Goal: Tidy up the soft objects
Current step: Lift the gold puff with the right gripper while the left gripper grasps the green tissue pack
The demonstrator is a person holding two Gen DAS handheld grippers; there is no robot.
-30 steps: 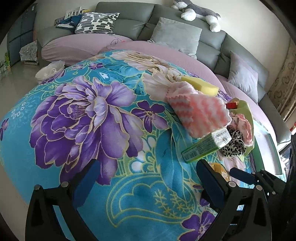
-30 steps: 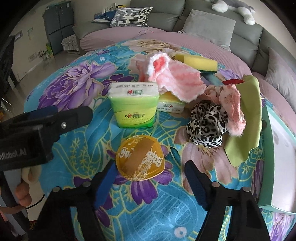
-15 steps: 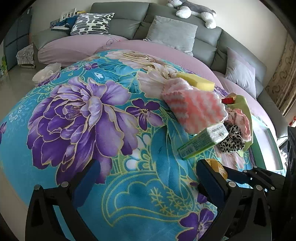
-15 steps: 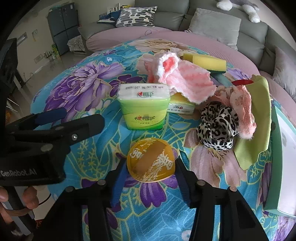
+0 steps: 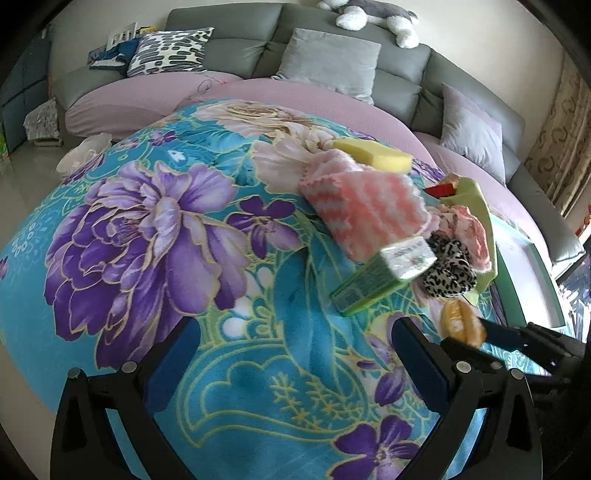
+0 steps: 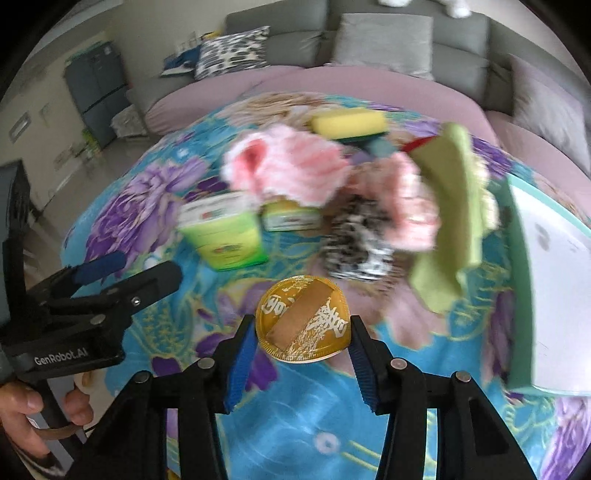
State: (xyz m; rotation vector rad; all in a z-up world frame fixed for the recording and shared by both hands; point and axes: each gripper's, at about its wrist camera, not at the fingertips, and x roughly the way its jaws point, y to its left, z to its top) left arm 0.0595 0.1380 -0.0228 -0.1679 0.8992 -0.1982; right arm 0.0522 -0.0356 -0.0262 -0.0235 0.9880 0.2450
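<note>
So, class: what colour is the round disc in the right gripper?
Gold, with a tan band across it: disc, right gripper; the right wrist view shows it best.

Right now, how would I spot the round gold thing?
Find the flowery blue blanket before the grey sofa. Near its front, the right gripper pinches a gold disc, just before the green tissue pack. It is the only shiny, flat, round thing there.

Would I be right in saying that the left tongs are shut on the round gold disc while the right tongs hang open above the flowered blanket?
Not quite: the sides are swapped. The right wrist view shows the right tongs shut on the gold disc, and the left wrist view shows the left tongs open above the flowered blanket.
</note>
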